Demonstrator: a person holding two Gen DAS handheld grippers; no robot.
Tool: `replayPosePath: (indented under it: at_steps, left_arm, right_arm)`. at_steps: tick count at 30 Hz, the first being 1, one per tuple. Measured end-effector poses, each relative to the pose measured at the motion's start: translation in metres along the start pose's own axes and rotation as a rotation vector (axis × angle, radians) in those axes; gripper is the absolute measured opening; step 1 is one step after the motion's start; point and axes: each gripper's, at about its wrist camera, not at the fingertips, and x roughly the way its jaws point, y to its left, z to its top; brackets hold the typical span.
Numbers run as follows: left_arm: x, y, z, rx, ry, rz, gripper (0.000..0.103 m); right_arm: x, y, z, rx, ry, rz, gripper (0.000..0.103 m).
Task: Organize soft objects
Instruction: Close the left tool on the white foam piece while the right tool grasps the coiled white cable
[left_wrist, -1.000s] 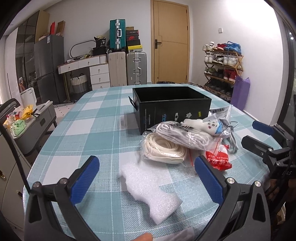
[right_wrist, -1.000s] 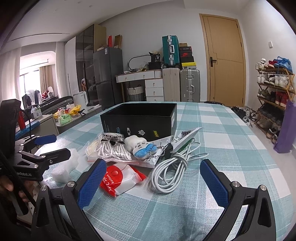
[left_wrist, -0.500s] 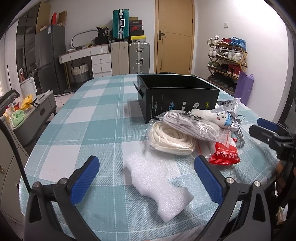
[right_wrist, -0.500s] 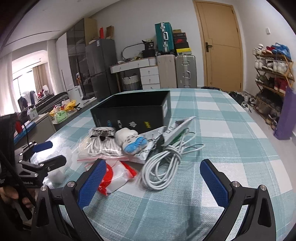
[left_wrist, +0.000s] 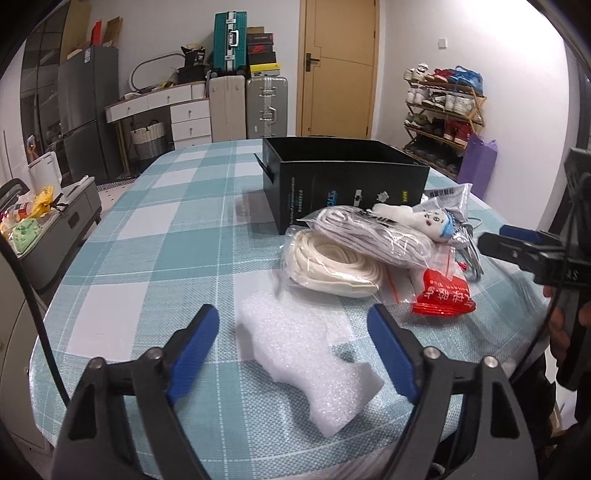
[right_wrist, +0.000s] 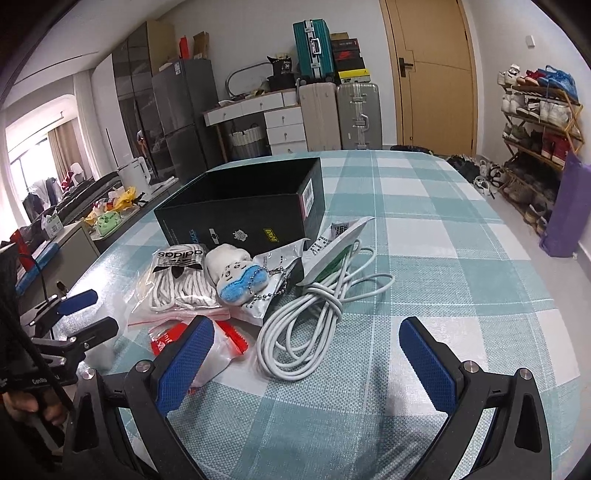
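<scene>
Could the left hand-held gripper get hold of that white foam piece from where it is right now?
Probably yes. The left hand-held gripper has just been closing, with the white foam piece lying between its fingers, which do not yet press on it. Nothing blocks it.

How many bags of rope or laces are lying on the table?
2. The cream rope bag lies beside the foam piece; the white lace bag rests partly on it, in front of the black box. Others may be hidden underneath.

The left claw (left_wrist: 293, 332) has just been closing, its blue pads now flanking the white foam piece (left_wrist: 306, 350) without pressing it. The right claw (right_wrist: 306, 352) has swung toward the coiled white cable (right_wrist: 314, 325), which now lies between its pads.
</scene>
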Motion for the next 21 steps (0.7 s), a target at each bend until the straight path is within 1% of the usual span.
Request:
replayPosePath:
  at_steps: [1, 2, 4, 6, 7, 13, 17, 19, 21]
  left_arm:
    - [0.0, -0.001, 0.0, 0.004, 0.002, -0.004, 0.074]
    - [0.002, -0.001, -0.001, 0.01, 0.012, -0.01, 0.064]
    - [0.004, -0.002, -0.002, 0.013, 0.032, -0.014, 0.055]
    - [0.005, -0.001, -0.003, 0.002, 0.033, -0.029, 0.048]
    - [0.005, -0.001, -0.003, 0.0, 0.034, -0.037, 0.04]
    - [0.004, -0.001, -0.002, -0.004, 0.029, -0.04, 0.038]
    - [0.002, 0.001, 0.0, -0.015, 0.02, -0.041, 0.038]
    - [0.001, 0.002, 0.001, -0.021, 0.015, -0.046, 0.038]
    - [0.001, 0.004, 0.001, -0.025, 0.01, -0.046, 0.038]
  right_arm:
    - [0.001, 0.0, 0.001, -0.001, 0.006, 0.0, 0.103]
    - [0.004, 0.0, 0.002, -0.002, 0.02, -0.005, 0.102]
    - [0.008, -0.001, 0.004, -0.003, 0.031, -0.022, 0.102]
    - [0.012, -0.002, 0.005, 0.001, 0.049, -0.028, 0.099]
    - [0.014, -0.003, 0.005, 0.005, 0.061, -0.032, 0.097]
    - [0.021, -0.003, 0.004, -0.007, 0.102, -0.04, 0.089]
    - [0.025, -0.005, 0.004, -0.004, 0.119, -0.035, 0.087]
    - [0.027, -0.004, 0.005, -0.01, 0.127, -0.045, 0.082]
    - [0.03, -0.005, 0.006, -0.01, 0.139, -0.042, 0.08]
